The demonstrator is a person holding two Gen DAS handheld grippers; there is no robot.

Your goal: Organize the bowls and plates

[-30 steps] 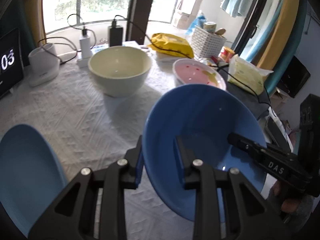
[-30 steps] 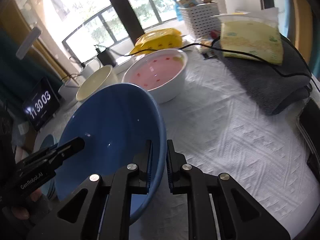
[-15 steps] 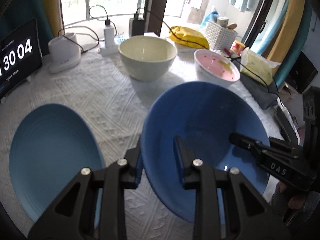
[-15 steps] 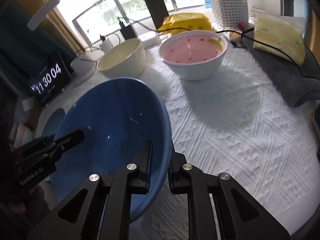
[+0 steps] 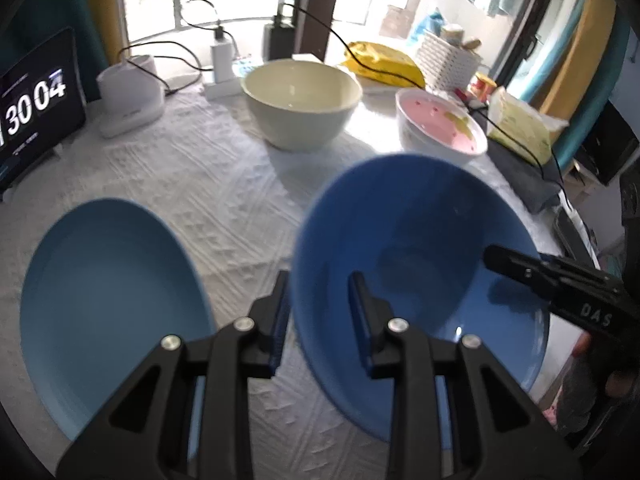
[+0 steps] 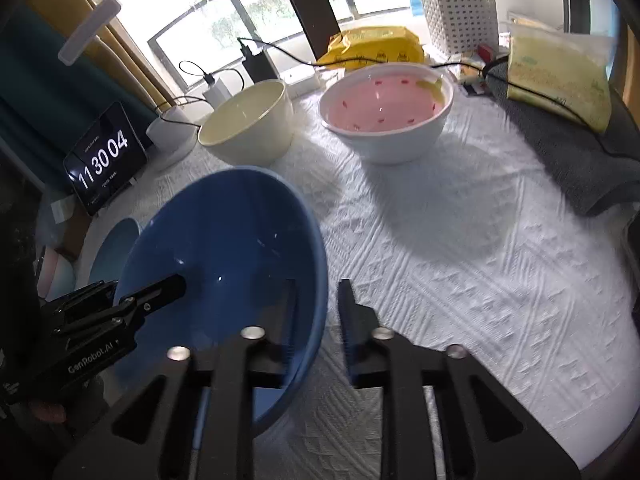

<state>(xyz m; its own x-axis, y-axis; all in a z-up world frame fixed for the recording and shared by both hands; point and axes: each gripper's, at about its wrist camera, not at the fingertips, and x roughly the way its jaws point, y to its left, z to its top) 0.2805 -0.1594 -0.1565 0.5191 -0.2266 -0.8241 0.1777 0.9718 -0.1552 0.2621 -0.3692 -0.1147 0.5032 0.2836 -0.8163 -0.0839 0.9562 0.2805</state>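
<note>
The left gripper [image 5: 318,312] sits nearest in its own view, its jaws straddling the near-left rim of the dark blue bowl [image 5: 420,264]. A gap shows on both sides of the rim, so they stand slightly open and press on nothing that can be seen.

The right gripper [image 6: 316,320] straddles the bowl's opposite rim. Its jaws have just been opening: the inner finger lies against the bowl's inside wall, while the outer finger stands clear of the rim, so the grip is released.

The bowl appears to rest on the white textured cloth covering the bench [image 6: 460,260]. At 9 o'clock from it, just beside it, lies a light blue plate [image 5: 108,300].

Farther back, at 12 o'clock, stands a cream bowl [image 5: 302,100]. At 1 o'clock is a white bowl with a pink inside [image 5: 440,126].

Beyond these are a clock display [image 6: 104,160] at 10 o'clock, a yellow packet [image 6: 376,52] and a white basket [image 6: 460,16] by the window.
</note>
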